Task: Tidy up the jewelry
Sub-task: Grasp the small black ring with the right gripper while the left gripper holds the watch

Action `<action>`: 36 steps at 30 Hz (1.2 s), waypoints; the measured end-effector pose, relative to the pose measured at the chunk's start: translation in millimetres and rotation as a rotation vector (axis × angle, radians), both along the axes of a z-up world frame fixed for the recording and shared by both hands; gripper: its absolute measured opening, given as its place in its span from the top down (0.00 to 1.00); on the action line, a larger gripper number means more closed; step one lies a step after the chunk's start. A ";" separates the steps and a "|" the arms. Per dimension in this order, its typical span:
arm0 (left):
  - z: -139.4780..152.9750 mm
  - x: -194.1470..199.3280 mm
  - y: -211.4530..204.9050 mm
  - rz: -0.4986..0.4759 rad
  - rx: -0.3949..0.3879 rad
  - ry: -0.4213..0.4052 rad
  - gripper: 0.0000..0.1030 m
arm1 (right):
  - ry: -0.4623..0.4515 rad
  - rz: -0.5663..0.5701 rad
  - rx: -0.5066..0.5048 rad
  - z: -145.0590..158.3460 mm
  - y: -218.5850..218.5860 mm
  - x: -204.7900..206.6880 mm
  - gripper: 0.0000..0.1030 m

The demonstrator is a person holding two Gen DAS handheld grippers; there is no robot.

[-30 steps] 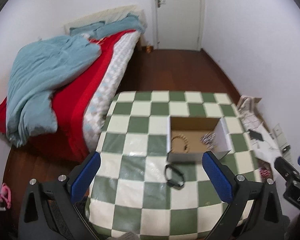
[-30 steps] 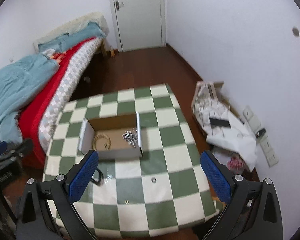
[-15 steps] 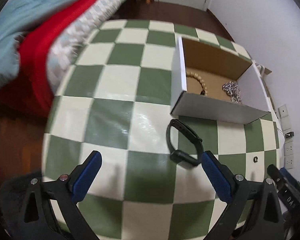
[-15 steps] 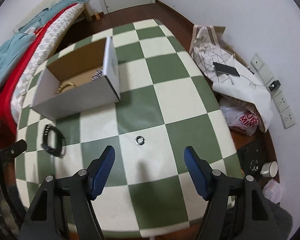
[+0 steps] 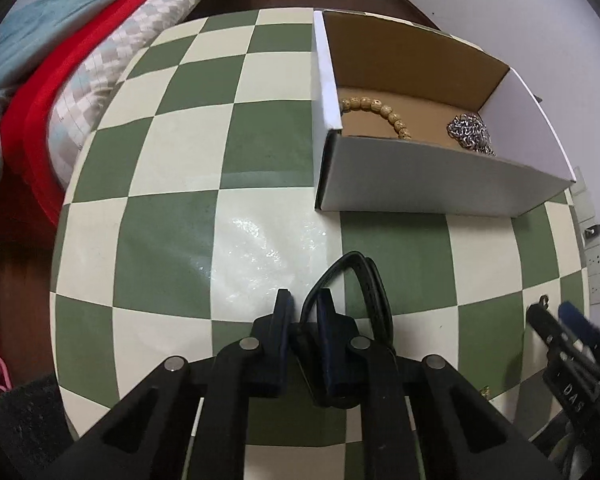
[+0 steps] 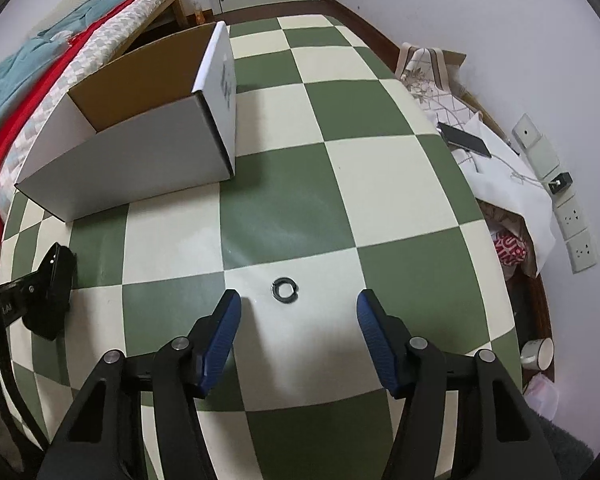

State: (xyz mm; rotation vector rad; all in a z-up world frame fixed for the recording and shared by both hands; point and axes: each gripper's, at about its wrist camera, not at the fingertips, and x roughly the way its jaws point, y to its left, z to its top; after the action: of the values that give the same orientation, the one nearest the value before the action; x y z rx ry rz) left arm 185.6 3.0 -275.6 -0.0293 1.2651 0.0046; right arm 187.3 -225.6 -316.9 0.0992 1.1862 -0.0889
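Both grippers down on the jewelry, one piece each

Your left gripper (image 5: 303, 312) has just closed thin on the black wristband (image 5: 370, 280) at lower centre; lift straight, then cross to the box (image 5: 428, 178) upper right. Your right gripper (image 6: 298, 312), half-open and closing, brackets the ring (image 6: 285, 289); centre it first.

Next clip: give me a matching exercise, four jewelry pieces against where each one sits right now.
Things:
1. bead bracelet
2. chain
3. black band
4. ring

Places:
A. flat on a cream square, ahead of the open right gripper
B. pinched between the left gripper's fingers
C. in the box, at its left wall
D. in the box, toward its right wall

Pairs: 1-C, 2-D, 3-B, 4-A
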 end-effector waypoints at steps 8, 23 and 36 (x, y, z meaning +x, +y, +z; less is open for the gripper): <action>3.3 -26.1 -13.3 -0.019 0.080 -0.037 0.90 | -0.031 0.021 -0.031 0.4 6.0 -2.0 0.47; -1.1 -19.8 -9.3 -0.020 0.072 -0.040 0.90 | -0.056 0.050 -0.037 4.4 16.5 -4.8 0.87; 16.6 -27.6 -16.5 -0.035 0.078 -0.089 0.90 | -0.063 0.049 -0.016 8.2 16.7 -9.7 0.87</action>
State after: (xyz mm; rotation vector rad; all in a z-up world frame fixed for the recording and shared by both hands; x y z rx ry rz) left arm 157.9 -13.5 -259.0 0.0587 1.1750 0.0223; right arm 177.7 -208.9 -308.8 0.0587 1.1240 -0.0517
